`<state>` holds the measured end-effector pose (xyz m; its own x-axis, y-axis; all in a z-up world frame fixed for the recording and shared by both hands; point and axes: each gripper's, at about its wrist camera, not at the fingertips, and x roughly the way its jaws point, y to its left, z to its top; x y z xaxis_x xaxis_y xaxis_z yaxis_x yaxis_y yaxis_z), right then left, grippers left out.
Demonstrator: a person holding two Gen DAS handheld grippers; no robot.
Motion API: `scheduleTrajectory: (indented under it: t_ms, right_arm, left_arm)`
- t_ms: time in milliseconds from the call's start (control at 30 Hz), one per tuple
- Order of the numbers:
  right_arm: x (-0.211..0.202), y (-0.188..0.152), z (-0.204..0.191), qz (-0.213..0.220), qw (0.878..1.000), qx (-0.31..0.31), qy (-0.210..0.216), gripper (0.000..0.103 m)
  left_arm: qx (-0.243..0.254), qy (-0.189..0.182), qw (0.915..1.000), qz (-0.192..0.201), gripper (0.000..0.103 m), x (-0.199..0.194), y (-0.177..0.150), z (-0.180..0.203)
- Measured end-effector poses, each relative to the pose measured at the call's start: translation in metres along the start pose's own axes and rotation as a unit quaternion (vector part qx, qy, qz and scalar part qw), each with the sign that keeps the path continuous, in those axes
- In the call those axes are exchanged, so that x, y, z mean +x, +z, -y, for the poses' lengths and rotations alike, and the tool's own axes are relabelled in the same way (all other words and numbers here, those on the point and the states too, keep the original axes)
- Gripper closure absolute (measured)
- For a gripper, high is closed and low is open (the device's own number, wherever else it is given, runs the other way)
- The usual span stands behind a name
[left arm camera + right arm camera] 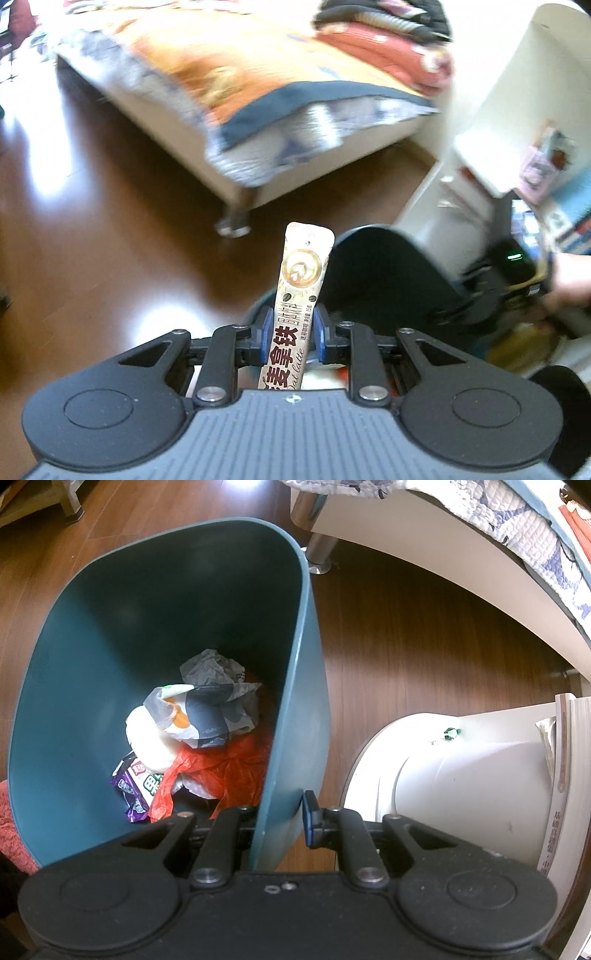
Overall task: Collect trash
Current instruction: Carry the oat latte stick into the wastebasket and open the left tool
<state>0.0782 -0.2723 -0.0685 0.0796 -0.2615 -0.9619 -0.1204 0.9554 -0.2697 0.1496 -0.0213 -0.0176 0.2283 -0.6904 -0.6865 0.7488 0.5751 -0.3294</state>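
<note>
My left gripper is shut on a long beige oat latte sachet that stands upright between its blue pads, held above the dark teal trash bin. In the right wrist view my right gripper is shut on the bin's near wall, one finger inside and one blue pad outside. At the bottom of the bin lie crumpled wrappers, a white wad, a purple packet and a red plastic bag.
A bed with a patterned quilt stands on metal legs over the brown wooden floor. A white shelf unit with books is at the right. A person's hand holds the other gripper. A white round stand sits beside the bin.
</note>
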Motion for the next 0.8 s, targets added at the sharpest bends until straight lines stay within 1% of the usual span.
scheduleTrajectory:
  t_ms: [33,67,167,233,333,400,467,533,600,667,800]
  right_arm:
    - [0.0,0.001,0.0,0.0,1.0,0.0,-0.001,0.089]
    - [0.0,0.001,-0.001,0.0,1.0,-0.001,-0.001,0.089]
    - [-0.001,0.001,-0.003,0.0,1.0,-0.004,-0.001,0.088]
    - [-0.001,0.001,-0.003,0.002,1.0,-0.008,-0.001,0.088]
    - [-0.002,0.002,-0.001,0.005,1.0,-0.008,0.001,0.088]
    - [-0.002,0.002,0.0,0.007,1.0,-0.009,0.001,0.088]
    - [-0.002,0.003,0.0,0.009,1.0,-0.012,0.001,0.088]
    - [-0.003,0.004,-0.001,0.01,1.0,-0.014,0.0,0.088]
    - [-0.004,0.006,-0.002,0.011,1.0,-0.017,0.0,0.088]
    - [-0.005,0.005,-0.003,0.014,1.0,-0.019,0.0,0.088]
    - [-0.007,0.002,-0.002,0.02,1.0,-0.016,0.003,0.088]
  left_arm:
    - [0.011,-0.008,0.9999,-0.003,0.081,0.005,0.003,0.008]
    - [0.017,-0.009,0.9998,-0.008,0.081,0.016,0.002,0.013]
    - [0.034,-0.018,0.9986,-0.037,0.081,0.042,-0.001,0.033]
    - [0.041,-0.021,0.9966,-0.068,0.081,0.065,-0.006,0.039]
    - [0.052,-0.026,0.9933,-0.1,0.081,0.093,-0.014,0.05]
    - [0.064,-0.036,0.9919,-0.104,0.081,0.111,-0.017,0.055]
    - [0.073,-0.037,0.9915,-0.101,0.081,0.125,-0.022,0.06]
    - [0.07,-0.043,0.99,-0.115,0.081,0.143,-0.025,0.064]
    - [0.071,-0.036,0.9897,-0.119,0.081,0.157,-0.026,0.067]
    - [0.07,-0.029,0.9886,-0.13,0.081,0.171,-0.026,0.068]
    - [0.063,-0.004,0.9857,-0.156,0.081,0.196,-0.029,0.063]
